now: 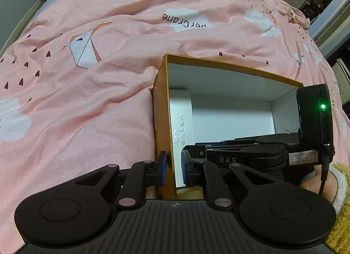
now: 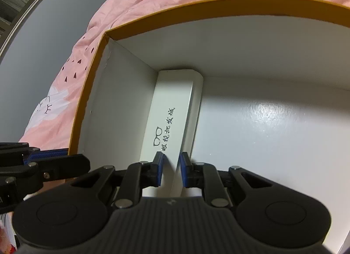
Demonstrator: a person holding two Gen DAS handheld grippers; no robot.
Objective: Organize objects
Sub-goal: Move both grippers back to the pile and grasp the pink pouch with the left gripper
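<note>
Pink bedding (image 1: pixel 87 111) printed with clouds and hearts covers the bed, and an orange box (image 1: pixel 160 105) with white inside sits on it. Left gripper (image 1: pixel 174 166) pinches the box's left wall. Right gripper (image 2: pixel 170 170) clamps a white glasses case (image 2: pixel 168 122) lying along that wall inside.

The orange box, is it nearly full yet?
Not nearly. The orange box stands on the pink bedspread. One white glasses case lies inside along its left wall, with the right gripper closed on its end. The left gripper clamps the box wall. Most of the floor is bare.
</note>
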